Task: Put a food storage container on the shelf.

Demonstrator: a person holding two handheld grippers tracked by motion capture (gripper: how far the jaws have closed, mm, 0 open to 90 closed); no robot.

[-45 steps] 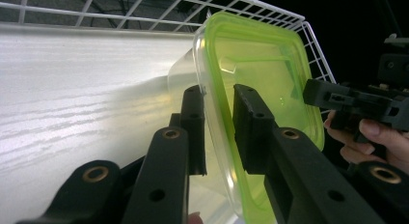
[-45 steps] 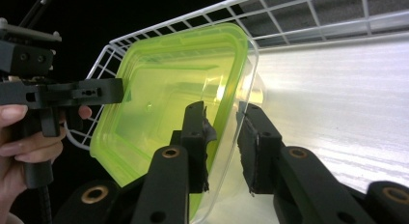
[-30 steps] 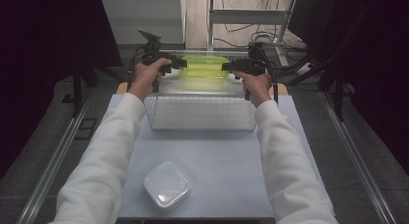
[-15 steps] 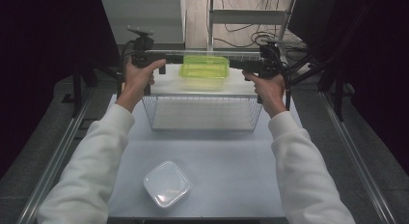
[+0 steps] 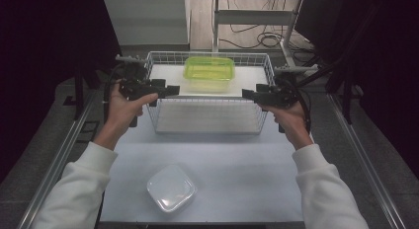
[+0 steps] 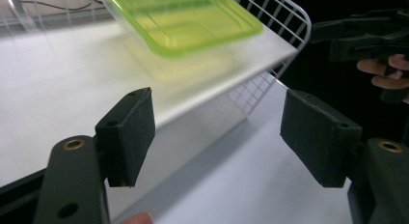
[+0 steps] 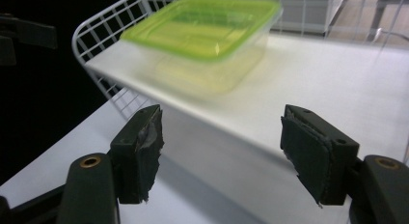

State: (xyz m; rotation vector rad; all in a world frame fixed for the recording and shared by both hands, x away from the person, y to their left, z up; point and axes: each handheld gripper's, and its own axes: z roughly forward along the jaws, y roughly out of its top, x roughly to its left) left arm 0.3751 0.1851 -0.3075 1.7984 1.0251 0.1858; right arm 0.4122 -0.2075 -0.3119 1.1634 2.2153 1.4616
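Fingers (image 6: 128, 137) of the left gripper (image 5: 160, 89) stand wide apart with nothing between them, having just been opening; fingers (image 7: 137, 154) of the right gripper (image 5: 254, 95) are likewise spread and empty, also just opened; both point inward at the wire basket (image 5: 207, 118) from its 9 and 3 o'clock sides.

Between them, toward 12 o'clock on the high view, sits the green-lidded container (image 5: 209, 73); it rests on a white shelf (image 5: 168, 78) inside the basket, apart from both grippers; its lid is translucent lime green with rounded corners and a raised rim, its body clear and tinged yellow-green.

From the high view alone comes the layout: a white surface (image 5: 237, 174), a person's white sleeves, and a clear lidded box (image 5: 171, 188) at 6 o'clock, well apart from the basket; the left gripper view (image 6: 183, 21) gives the container's lid from the side and the other gripper with its hand at 2 o'clock; the right gripper view (image 7: 207, 35) shows the clear body under the lid, somewhat blurred.

No brand, label or writing can be read anywhere.
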